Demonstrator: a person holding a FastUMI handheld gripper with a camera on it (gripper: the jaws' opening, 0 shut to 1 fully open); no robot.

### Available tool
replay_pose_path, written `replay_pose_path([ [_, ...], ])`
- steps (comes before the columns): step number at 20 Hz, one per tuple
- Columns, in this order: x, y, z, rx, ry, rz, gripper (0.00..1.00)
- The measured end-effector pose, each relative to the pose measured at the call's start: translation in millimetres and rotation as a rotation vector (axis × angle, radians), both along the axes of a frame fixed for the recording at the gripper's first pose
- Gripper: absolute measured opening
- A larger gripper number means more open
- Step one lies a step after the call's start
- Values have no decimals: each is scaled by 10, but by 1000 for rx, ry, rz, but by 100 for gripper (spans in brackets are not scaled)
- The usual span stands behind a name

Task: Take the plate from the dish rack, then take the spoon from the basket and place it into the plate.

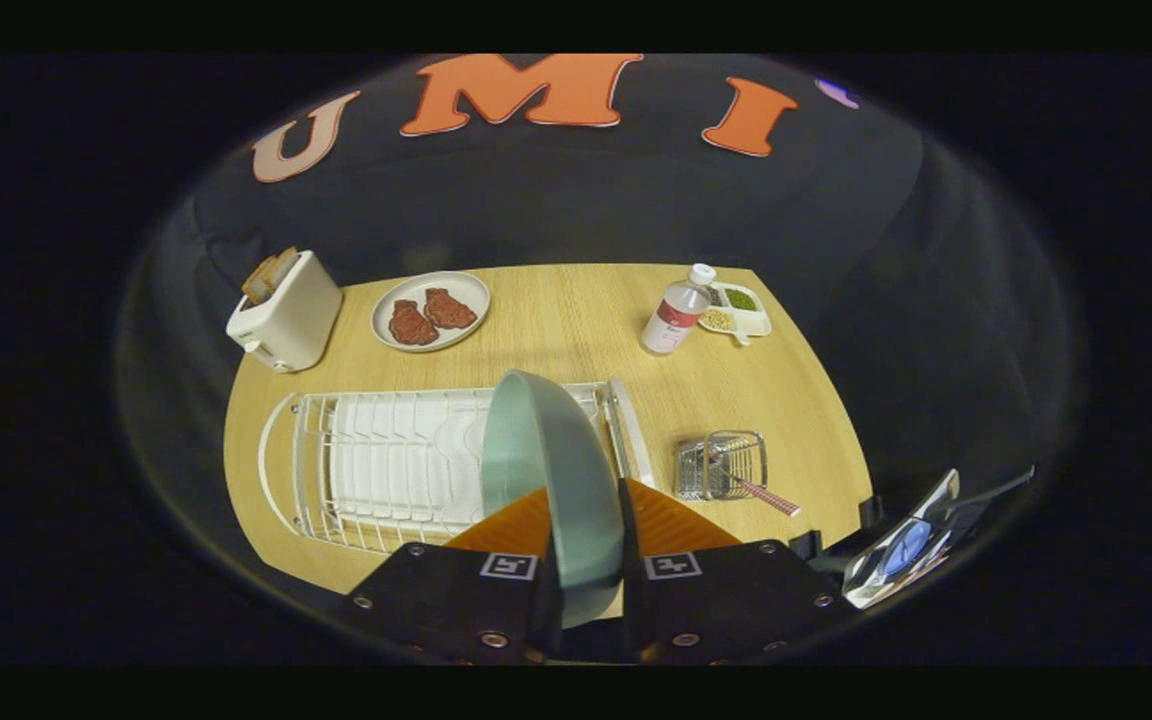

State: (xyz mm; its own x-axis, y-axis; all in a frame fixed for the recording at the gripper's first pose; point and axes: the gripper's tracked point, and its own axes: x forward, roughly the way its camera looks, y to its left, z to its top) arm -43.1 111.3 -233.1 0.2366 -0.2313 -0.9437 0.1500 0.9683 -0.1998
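The gripper (584, 545) clamps both fingers on the edge-up green plate (551, 470), raised over the table (576, 320). Beneath it, toward nine o'clock, spreads the white dish rack (386, 465). At three o'clock sits the wire basket (721, 465) holding the spoon (761, 493).

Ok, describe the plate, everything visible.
The plate is pale grey-green, smooth and glossy, ceramic or plastic by its look, with a raised rim. It stands on edge between the fingers of the gripper, which press on it from both sides. It sits over the right end of the white wire rack; whether it touches the rack cannot be told.
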Motion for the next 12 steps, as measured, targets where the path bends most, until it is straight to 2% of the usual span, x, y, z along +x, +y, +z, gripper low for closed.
replay_pose_path([
  [7, -609, -311, 127, 129, 13, 24, 25],
  [12, -995, -576, 29, 282, 39, -30, 25],
])
